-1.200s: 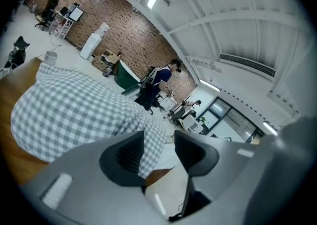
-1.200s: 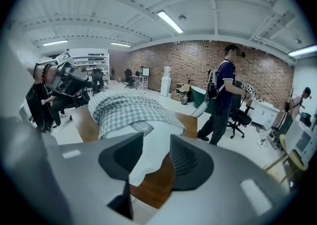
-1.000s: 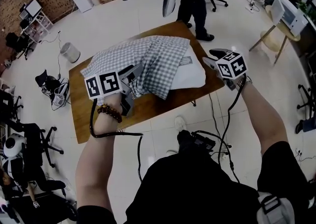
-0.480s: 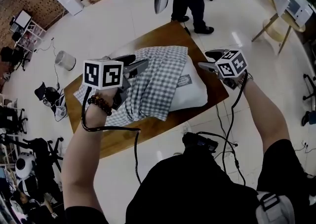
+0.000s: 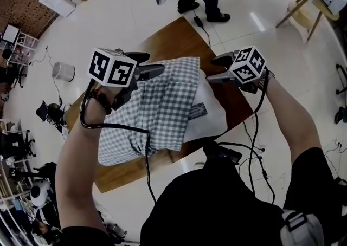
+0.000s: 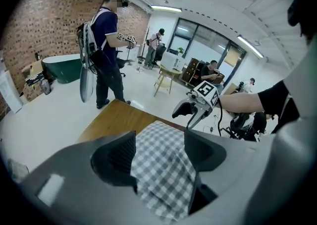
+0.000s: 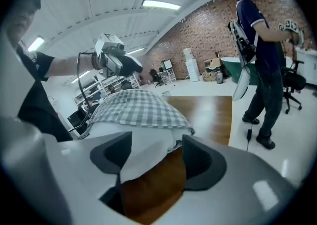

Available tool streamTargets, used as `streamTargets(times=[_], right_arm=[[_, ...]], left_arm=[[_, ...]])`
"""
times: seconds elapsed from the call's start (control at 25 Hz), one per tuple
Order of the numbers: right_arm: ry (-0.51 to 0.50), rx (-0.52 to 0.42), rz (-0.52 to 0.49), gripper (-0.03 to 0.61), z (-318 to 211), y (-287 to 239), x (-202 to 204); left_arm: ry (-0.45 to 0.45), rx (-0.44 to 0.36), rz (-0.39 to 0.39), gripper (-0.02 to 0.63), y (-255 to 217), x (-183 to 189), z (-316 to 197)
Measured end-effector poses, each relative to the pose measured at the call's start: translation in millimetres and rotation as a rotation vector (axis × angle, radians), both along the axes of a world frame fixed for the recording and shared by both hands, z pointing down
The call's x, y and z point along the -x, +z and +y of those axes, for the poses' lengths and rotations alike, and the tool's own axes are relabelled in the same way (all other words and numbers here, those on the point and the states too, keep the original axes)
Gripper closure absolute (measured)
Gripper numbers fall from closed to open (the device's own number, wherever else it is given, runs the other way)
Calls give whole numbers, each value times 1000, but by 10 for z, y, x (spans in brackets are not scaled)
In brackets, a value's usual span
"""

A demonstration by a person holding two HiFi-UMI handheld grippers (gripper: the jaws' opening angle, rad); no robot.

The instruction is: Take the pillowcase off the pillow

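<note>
Wooden desk (image 5: 176, 36): left gripper (image 5: 153, 63) jaws opening, checked pillowcase (image 5: 157, 104) between them; right gripper (image 5: 212, 70) jaws opening, white pillow (image 5: 212, 116) corner between them.

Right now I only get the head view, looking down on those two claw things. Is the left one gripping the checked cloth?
Observer: The left gripper view shows the checked pillowcase between the jaws of the left gripper, which are opening.
Operator: And the right one?
Observer: The right gripper view shows the right gripper opening too, with a white pillow corner between its jaws.
Operator: Whose legs are those up top?
Observer: A standing person wearing a backpack.
</note>
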State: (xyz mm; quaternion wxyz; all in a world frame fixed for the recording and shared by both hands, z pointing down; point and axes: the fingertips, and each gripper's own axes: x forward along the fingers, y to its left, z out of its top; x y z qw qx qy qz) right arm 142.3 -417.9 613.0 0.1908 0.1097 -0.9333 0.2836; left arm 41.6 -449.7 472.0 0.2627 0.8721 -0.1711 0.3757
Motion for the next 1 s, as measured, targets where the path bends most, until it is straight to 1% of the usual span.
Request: streamTargets(times=[0.16,0.36,0.48,0.6,0.64,0.72,0.76,0.84,0.92,1.0], right_arm=[[-82,87,-43,239,-326,60,58],[-130,225,-138,217,-676,238,113],[-152,295,-183,212,-720,330,215],[-167,346,-206,212,-696,404,318],[-171,362,-213,213,-692,418,347],[-177,387,-224,218,-677,432,408],[-178,392,-229,237,-666,432,436],[-177,387,-239,339,-642,407,469],[-167,355,-240,448,-617,365,460],[-147,295,-221,507,-601,313,414]], left_arm=[[81,107,-46,288,287,-151,-525],[186,259,-124,282,756,-269,-970],[237,339,-176,282,1024,-240,-1028],[261,410,-209,284,1249,-204,-1005],[269,433,-211,284,1312,-204,-995],[298,477,-189,293,1429,-217,-953],[307,490,-179,311,1473,-213,-936],[303,491,-174,374,1516,-187,-941],[272,468,-193,456,1506,-150,-996],[219,439,-222,535,1457,-109,-1070]])
